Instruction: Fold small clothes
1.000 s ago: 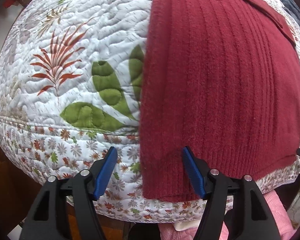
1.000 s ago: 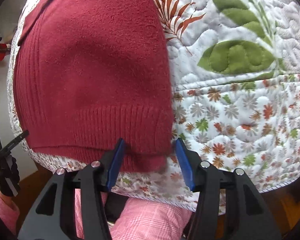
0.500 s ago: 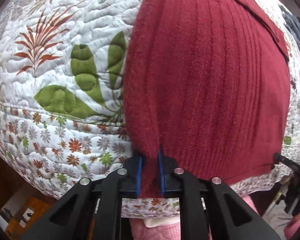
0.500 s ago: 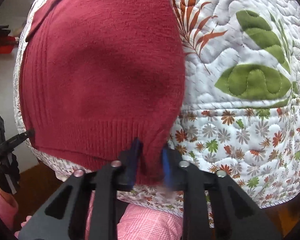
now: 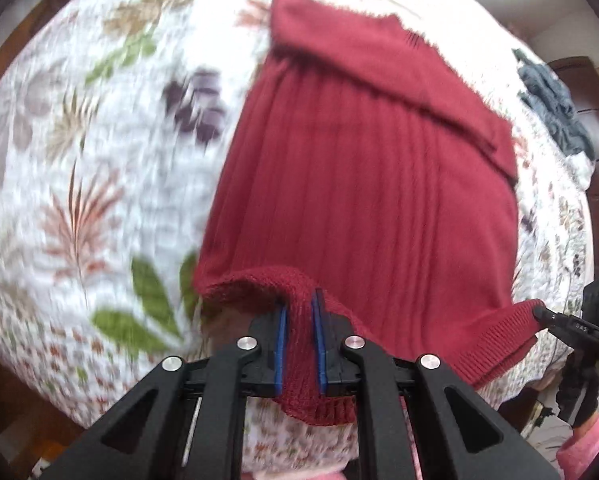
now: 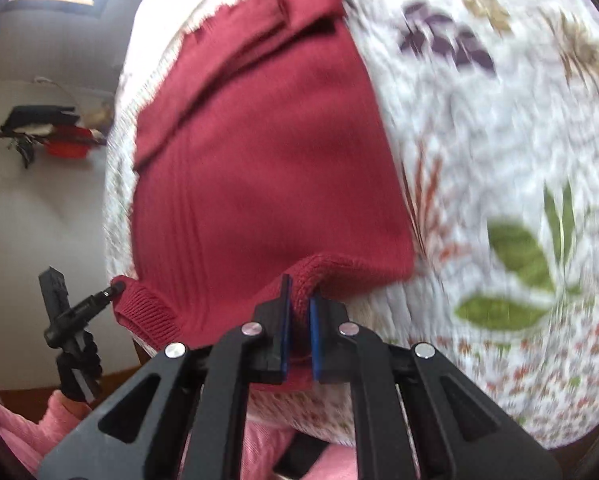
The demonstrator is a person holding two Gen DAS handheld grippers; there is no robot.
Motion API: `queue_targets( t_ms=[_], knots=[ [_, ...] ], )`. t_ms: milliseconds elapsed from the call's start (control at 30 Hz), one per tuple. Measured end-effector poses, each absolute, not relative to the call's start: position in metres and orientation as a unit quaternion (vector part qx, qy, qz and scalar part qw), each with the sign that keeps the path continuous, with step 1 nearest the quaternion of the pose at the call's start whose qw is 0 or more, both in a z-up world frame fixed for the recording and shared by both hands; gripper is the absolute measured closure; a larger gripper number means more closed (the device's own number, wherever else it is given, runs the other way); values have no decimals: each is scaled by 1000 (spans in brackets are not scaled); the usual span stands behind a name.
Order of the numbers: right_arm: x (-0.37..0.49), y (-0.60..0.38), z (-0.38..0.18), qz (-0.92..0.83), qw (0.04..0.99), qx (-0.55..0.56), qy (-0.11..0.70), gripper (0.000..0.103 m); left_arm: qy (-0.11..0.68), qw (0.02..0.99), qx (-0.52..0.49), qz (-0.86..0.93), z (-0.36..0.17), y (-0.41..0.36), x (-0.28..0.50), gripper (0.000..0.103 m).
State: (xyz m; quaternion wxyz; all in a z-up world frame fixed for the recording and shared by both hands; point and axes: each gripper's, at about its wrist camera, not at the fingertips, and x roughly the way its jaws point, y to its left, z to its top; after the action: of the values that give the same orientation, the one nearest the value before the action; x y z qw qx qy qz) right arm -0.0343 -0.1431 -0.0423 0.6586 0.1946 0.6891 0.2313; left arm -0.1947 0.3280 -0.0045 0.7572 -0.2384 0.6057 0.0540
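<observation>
Both grippers are gripping the ribbed hem of a red sweater [image 5: 363, 208]: the left gripper [image 5: 298, 344] is pinching the hem's left corner between narrowed blue pads [image 5: 280, 350], while the right gripper [image 6: 298, 334] is clamping the opposite corner, each with knit bunched in the jaws. Between them the hem is lifting off the quilt [image 5: 79, 168] and sagging slightly in the middle. Beyond the hem, the body of the sweater is lying flat on the leaf-printed quilt, with a sleeve [image 5: 399, 80] already laid slantwise across the chest near the collar end. A grey garment [image 5: 551, 104] is waiting at the quilt's far edge. Judging by this, the side folds appear done and the bottom-to-top fold is only just starting; carrying the hem toward the collar is still left, as is the grey piece.
</observation>
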Motion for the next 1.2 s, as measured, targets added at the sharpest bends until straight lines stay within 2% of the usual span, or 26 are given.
queue_targets(
  t_ms=[400,733,867,900,933,967,1067,1100,1200],
  knots=[
    [50,-114,-62,244,675,181,673,97,569,782,-246,68,-25,377,-97,92],
    [103,-108,-90,227,660,190,691,97,572,768,-278,73,-43,403,-65,90],
    [102,-112,-99,213,650,188,705,91,580,748,-314,68,-49,414,-65,83],
    [102,-113,-100,212,649,191,706,89,582,745,-321,63,-48,417,-65,80],
    [100,-118,-99,210,647,195,707,87,580,744,-326,58,-46,418,-66,72],
    [100,-120,-99,208,645,199,708,83,579,746,-325,57,-40,421,-69,64],
    [99,-131,-91,196,654,200,703,66,577,753,-309,64,-26,429,-75,53],
    [98,-134,-89,192,657,198,702,62,576,755,-304,69,-22,432,-77,52],
    [98,-145,-81,183,668,196,694,62,576,766,-278,60,-11,434,-77,51]
  ],
)
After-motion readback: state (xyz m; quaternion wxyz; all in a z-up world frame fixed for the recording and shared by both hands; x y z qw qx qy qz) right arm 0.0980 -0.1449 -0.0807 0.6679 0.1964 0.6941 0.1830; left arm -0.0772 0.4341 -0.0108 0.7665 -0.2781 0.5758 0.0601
